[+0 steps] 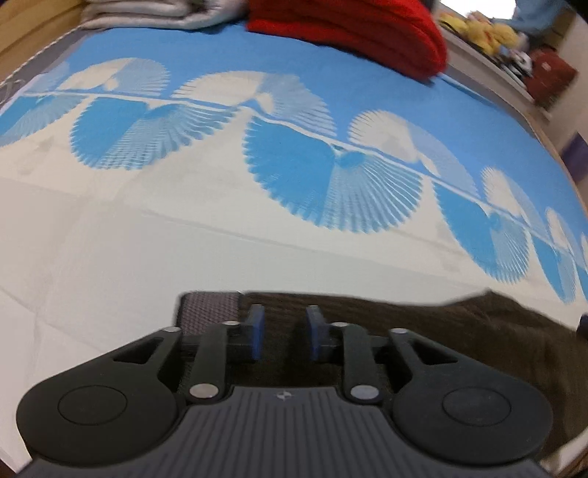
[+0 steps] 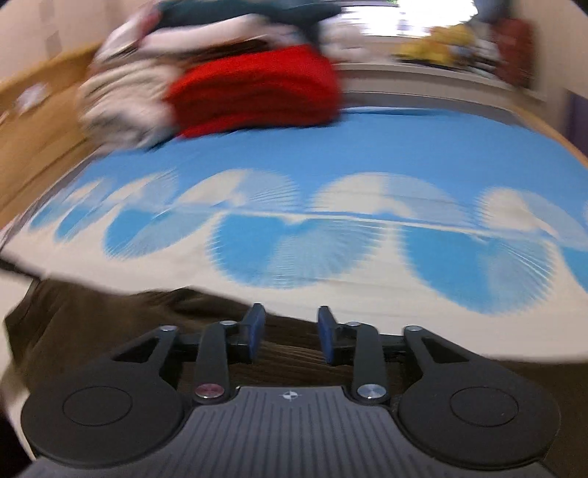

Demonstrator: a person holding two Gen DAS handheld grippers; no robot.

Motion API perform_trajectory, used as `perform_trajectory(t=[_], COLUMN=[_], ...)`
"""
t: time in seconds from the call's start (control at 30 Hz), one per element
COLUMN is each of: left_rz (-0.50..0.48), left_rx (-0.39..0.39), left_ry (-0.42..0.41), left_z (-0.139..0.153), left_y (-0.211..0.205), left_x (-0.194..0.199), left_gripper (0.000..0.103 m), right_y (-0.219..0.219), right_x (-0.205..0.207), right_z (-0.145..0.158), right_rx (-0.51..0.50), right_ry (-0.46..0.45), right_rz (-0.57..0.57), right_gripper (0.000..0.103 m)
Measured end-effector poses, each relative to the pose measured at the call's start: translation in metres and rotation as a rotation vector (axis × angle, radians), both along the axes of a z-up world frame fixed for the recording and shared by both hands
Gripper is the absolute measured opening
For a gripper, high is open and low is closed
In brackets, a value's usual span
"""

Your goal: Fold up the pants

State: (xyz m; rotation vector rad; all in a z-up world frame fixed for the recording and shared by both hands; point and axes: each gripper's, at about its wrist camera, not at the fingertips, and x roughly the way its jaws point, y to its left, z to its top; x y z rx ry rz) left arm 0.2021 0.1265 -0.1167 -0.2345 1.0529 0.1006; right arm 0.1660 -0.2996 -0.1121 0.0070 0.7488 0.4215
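Note:
Dark brown corduroy pants (image 1: 459,331) lie on the near part of a bed, under both grippers. In the left wrist view a grey ribbed waistband or cuff (image 1: 209,309) shows at the pants' left end. My left gripper (image 1: 284,332) is open, its blue pads a short gap apart just above the pants' far edge. In the right wrist view the pants (image 2: 110,323) spread to the left. My right gripper (image 2: 291,334) is open over the pants' far edge. The right view is motion-blurred.
The bed sheet (image 1: 257,55) is blue and white with fan patterns. A folded red garment (image 1: 349,29) and a grey-white pile (image 1: 147,13) sit at the far end. The red garment (image 2: 257,92) also shows in the right view. A shelf with yellow toys (image 1: 485,29) stands far right.

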Motion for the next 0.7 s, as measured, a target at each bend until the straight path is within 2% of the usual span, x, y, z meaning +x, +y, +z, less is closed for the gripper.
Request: perform_trajectory(t=[0.1, 0.13, 0.2, 0.27, 0.4, 0.5, 0.57, 0.6, 0.63, 0.67, 0.7], left_rz=[0.084, 0.112, 0.151, 0.175, 0.212, 0.224, 0.229, 0.225, 0.215, 0.203, 0.191], left_rx=[0.011, 0.010, -0.010, -0.046, -0.091, -0.154, -0.194, -0.211, -0.225, -0.233, -0.219], left_ry=[0.011, 0.014, 0.022, 0.033, 0.067, 0.077, 0.084, 0.087, 0.084, 0.073, 0.061], left_z=[-0.001, -0.002, -0.003, -0.006, -0.015, -0.024, -0.028, -0.029, -0.029, -0.028, -0.024], left_y=[0.018, 0.026, 0.039, 0.051, 0.069, 0.080, 0.084, 0.085, 0.085, 0.084, 0.082], left_x=[-0.002, -0.003, -0.003, -0.004, -0.006, -0.005, -0.004, -0.004, -0.004, -0.004, -0.004], left_gripper=[0.047, 0.054, 0.056, 0.068, 0.070, 0.070, 0.069, 0.068, 0.059, 0.050, 0.049], right_y=[0.047, 0.061, 0.087, 0.109, 0.137, 0.145, 0.145, 0.146, 0.146, 0.144, 0.143], right_x=[0.007, 0.010, 0.016, 0.021, 0.039, 0.044, 0.049, 0.051, 0.053, 0.054, 0.056], right_z=[-0.004, -0.006, -0.012, -0.022, -0.044, -0.055, -0.060, -0.060, -0.058, -0.053, -0.047], right_rx=[-0.017, -0.029, -0.052, -0.080, -0.136, -0.156, -0.144, -0.141, -0.136, -0.128, -0.115], right_ry=[-0.005, 0.000, 0.011, 0.025, 0.059, 0.090, 0.118, 0.122, 0.121, 0.105, 0.089], right_rz=[0.122, 0.158, 0.223, 0.275, 0.336, 0.371, 0.393, 0.404, 0.409, 0.407, 0.400], right_gripper=[0.049, 0.049, 0.049, 0.049, 0.049, 0.048, 0.038, 0.018, 0.010, 0.008, 0.007])
